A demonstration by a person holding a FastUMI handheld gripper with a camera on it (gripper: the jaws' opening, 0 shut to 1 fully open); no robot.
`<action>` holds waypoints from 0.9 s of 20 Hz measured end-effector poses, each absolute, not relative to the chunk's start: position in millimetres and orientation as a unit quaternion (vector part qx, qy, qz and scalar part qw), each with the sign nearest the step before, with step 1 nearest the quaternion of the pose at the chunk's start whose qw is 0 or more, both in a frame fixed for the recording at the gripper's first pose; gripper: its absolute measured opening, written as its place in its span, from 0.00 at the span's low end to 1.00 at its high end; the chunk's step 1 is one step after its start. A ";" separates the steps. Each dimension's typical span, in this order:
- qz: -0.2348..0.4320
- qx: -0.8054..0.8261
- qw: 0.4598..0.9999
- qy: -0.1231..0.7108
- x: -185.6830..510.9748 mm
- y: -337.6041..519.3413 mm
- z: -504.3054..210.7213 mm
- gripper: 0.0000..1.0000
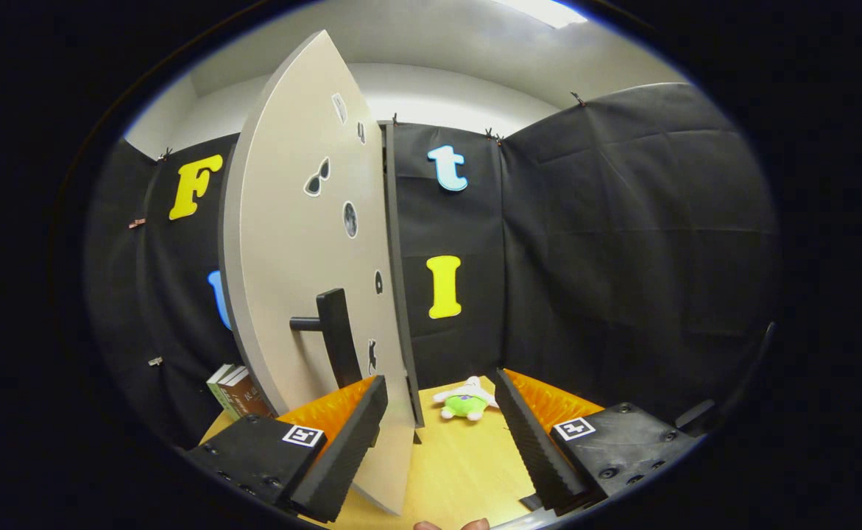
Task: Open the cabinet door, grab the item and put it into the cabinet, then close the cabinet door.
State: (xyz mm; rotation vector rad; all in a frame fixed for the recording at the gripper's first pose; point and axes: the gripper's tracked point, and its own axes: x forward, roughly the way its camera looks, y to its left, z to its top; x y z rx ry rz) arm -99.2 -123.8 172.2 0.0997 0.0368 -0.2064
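Here the claw (438, 434) stood open, its two fingers spread wide with nothing between them but bare wooden surface (460, 471). The cabinet door (305, 243) was swung out toward the camera, seen nearly edge-on, a pale grey panel with small dark stickers scattered over its face. Its free edge came down between the fingers, passing just inside the left finger (342, 449) at about 7 o'clock from the claw's middle; whether finger and door touched could not be told. A dark bar handle (331, 335) stood out from the door's face at roughly 10 o'clock, above that left finger. The cabinet's dark frame edge (395, 280) rose just behind the door.

The item, a small green and white plush toy (466, 401), lay on the surface beyond the fingertips at 12 o'clock, close to the foot of the booth wall and apart from both fingers. From the door's edge across to the right finger (530, 442) the surface lay open, giving a free lane straight ahead to the toy. A few books (235, 391) stood upright past the door at about 9 o'clock, near the surface's left edge.
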 end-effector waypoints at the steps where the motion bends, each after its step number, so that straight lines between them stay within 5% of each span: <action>1: -0.094 0.050 0.994 0.019 -97.4 -114.6 172.0 0.97; 18: 0.054 0.050 0.997 0.033 -23.7 57.4 155.9 0.98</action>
